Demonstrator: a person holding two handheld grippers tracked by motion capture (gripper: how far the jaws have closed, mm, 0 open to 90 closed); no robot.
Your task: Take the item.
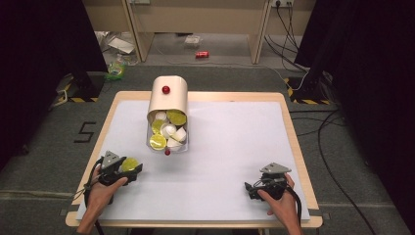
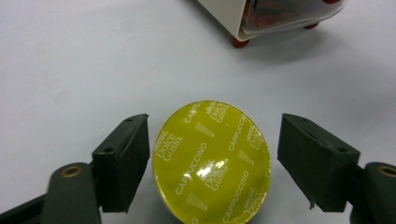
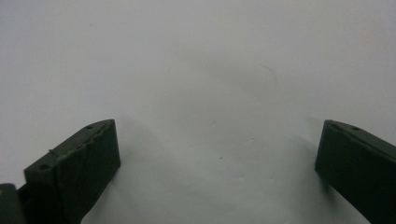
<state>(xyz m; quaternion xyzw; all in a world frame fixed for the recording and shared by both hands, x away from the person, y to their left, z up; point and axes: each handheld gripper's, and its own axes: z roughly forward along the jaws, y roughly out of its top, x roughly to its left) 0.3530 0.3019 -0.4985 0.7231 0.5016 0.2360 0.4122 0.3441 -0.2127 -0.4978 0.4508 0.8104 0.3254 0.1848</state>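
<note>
**Yellow capsule lies between the parted left claw, near the table's front-left corner**

High view: the left claw (image 1: 128, 169) sits by the front-left corner of the white-topped wooden table (image 1: 230, 147), pointing right and slightly away from the person. A round yellow foil-lidded coffee capsule (image 1: 129, 164) lies at its tip. Just beyond, towards the far edge, a cream cylindrical container with red knobs (image 1: 168, 95) lies on its side, its open mouth facing the person and packed with yellow and white capsules (image 1: 167, 129). The right claw (image 1: 250, 188) rests near the front-right corner, well apart from both; the left hand is plainly the nearer one.

Left gripper view: the capsule (image 2: 212, 161) lies lid-up directly between the two black jaws. The left jaw stands just beside its rim and the right jaw is clear of it with a visible gap, so the claw is partly open and grips nothing. The container's lower edge (image 2: 261, 21) with one red knob lies straight ahead, so any carry runs forward along the claw's own axis.

Right gripper view: the claw (image 3: 219, 163) stands wide open over bare white table (image 3: 196, 70), holding nothing.
</note>
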